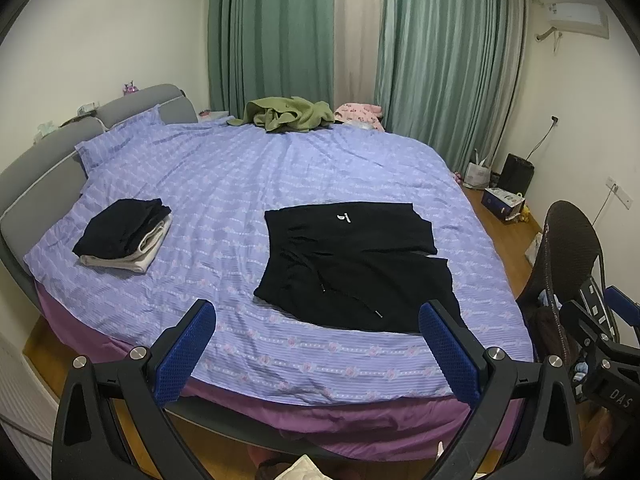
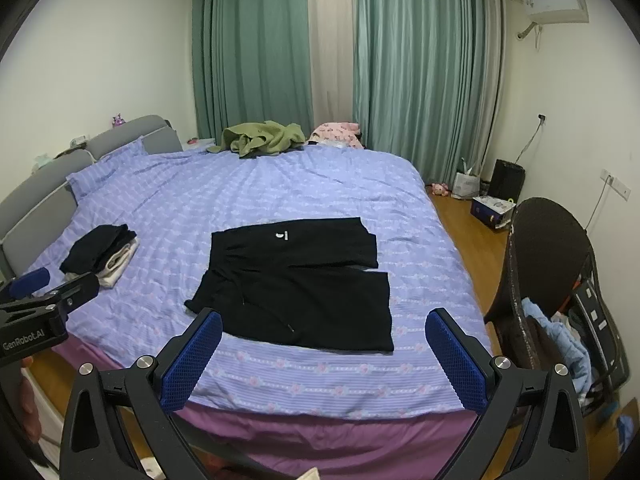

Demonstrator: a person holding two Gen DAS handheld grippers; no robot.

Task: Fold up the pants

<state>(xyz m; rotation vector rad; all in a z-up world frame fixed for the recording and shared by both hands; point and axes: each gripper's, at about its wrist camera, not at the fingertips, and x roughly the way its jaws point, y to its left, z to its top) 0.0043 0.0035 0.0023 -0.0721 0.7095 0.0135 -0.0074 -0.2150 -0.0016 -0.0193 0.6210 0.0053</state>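
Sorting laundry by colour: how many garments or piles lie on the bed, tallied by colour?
Black: 2, the spread pants and the top of the folded stack
Cream: 1, the bottom of that stack
Green: 1 heap
Pink: 1 heap
Total: 5

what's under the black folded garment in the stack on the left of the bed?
A folded cream garment lies under the black folded garment, its edges showing at the front and right. Whether anything else lies between or beneath them is hidden.
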